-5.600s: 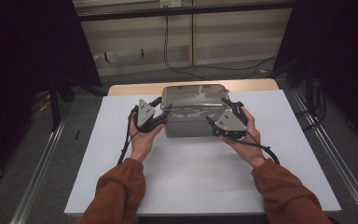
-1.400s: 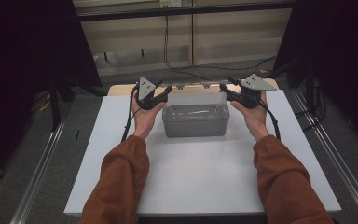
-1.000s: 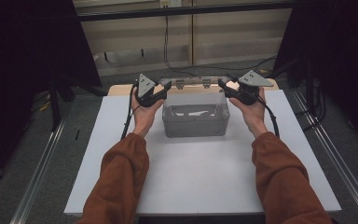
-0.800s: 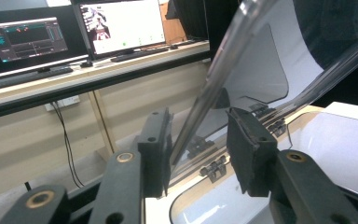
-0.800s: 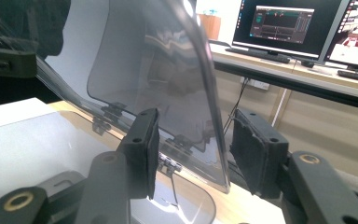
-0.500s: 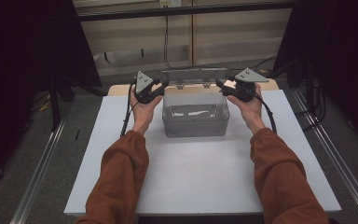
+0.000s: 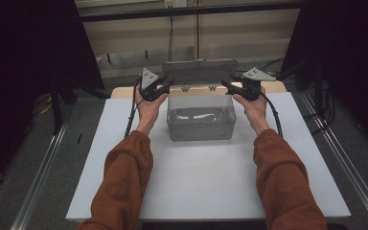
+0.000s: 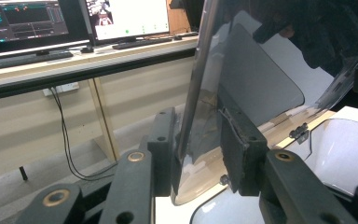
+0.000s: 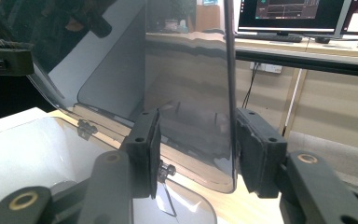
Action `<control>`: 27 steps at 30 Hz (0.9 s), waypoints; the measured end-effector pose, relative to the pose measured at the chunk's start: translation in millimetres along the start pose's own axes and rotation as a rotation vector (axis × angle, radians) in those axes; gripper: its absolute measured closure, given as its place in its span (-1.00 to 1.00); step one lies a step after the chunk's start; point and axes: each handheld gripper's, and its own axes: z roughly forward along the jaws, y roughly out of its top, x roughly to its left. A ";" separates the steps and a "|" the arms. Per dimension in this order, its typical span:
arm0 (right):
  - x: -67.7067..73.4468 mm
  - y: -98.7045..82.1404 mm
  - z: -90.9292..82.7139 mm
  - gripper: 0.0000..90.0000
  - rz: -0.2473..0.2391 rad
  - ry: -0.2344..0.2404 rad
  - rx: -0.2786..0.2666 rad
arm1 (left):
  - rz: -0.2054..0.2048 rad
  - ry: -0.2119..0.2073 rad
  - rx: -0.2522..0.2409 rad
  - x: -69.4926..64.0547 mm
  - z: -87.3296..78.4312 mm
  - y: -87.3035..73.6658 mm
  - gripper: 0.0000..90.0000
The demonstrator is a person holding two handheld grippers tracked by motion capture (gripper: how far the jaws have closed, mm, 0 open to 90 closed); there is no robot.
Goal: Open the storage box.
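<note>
Clear plastic storage box [image 7: 200, 120] placed on the white tabletop [image 7: 206, 187], toward its far edge, between the two forearms in rust-orange sleeves [image 7: 124, 177]. Hinged transparent lid [image 7: 199, 72] raised upright at the far side of the box, attached along the rear rim by small hinges [image 8: 299, 132]. Left hand-held gripper [image 7: 165, 85] positioned at the lid's left edge; in the left gripper view, both black pads [image 8: 235, 144] closed flat against the lid panel [image 8: 242, 79], one on each face, jaws having just finished closing on it. Right hand-held gripper [image 7: 226, 85] positioned at the lid's right edge; in the right gripper view, the lid's edge [image 9: 200, 93] standing between the pads [image 9: 256, 149], near the right-side pad, with a visible gap to the left-side pad; jaws partly open, having just narrowed slightly, firm contact not confirmable. Box interior [image 9: 37, 149] open and white-looking beneath both grippers. Cables [image 7: 130, 112] trailing from each hand-held gripper along the wrists. Monitors [image 8: 25, 21] and a keyboard [image 8: 142, 43] on a desk beyond the tabletop, seen in both gripper views.
</note>
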 end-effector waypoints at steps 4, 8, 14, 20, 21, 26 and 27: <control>-2.3 -1.1 2.2 0.16 0.008 -0.004 0.009 | 0.001 0.001 0.014 1.1 1.7 -1.7 0.49; -7.3 -5.5 5.0 0.15 0.027 -0.019 0.011 | -0.011 -0.006 0.022 2.0 3.4 -4.1 0.51; -9.4 -11.1 9.1 0.29 0.031 -0.029 0.023 | 0.002 -0.004 0.026 6.5 5.7 -2.9 0.59; -10.0 -12.1 12.0 0.52 0.030 -0.025 0.025 | -0.018 -0.009 0.035 8.8 7.2 -2.6 0.59; -11.5 -12.1 11.9 0.53 0.037 -0.023 0.025 | -0.019 -0.009 0.039 8.9 7.7 -2.7 0.59; -12.7 -11.3 13.3 0.58 0.024 -0.030 0.026 | -0.045 0.007 0.080 11.2 12.7 -9.8 0.51; -12.6 -10.9 12.9 0.59 0.015 -0.030 0.026 | -0.059 0.005 0.085 11.3 13.8 -11.8 0.50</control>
